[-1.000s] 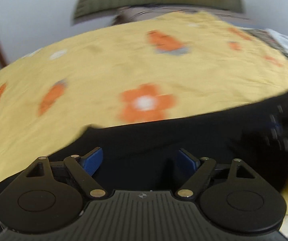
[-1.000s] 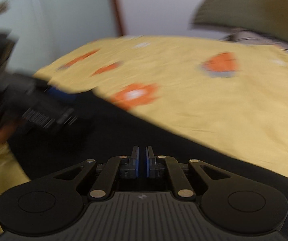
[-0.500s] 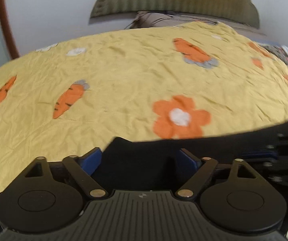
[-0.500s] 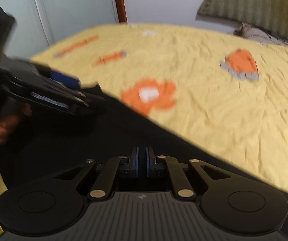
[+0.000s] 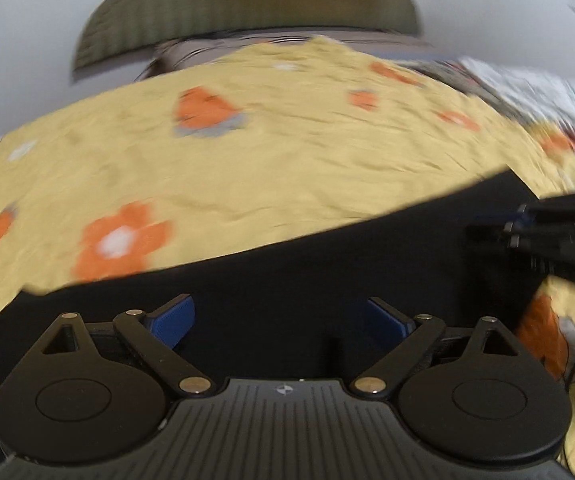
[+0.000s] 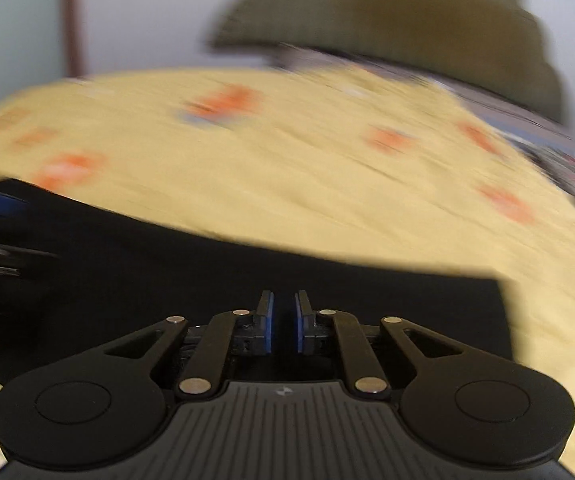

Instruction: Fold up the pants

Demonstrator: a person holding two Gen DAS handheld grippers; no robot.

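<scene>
Across the bed: black pants (image 5: 327,272) lie over my yellow bedspread (image 5: 287,160), far edge running from 9 to 2 o'clock in my left view.
Left gripper (image 5: 283,320): fingers spread wide over the cloth, holding nothing, the same as a second ago.
Right gripper (image 6: 283,322): pads almost together with a thin dark gap; I cannot tell whether fabric is pinched there.
Change: both views blur now, and the flower print slides toward 8 o'clock compared with half a second ago, so I am swinging right.
Meaning: I judge I am repositioning for the next fold, not yet grasping.
Right gripper seen from left: at 3 o'clock, over the pants' right end.
</scene>
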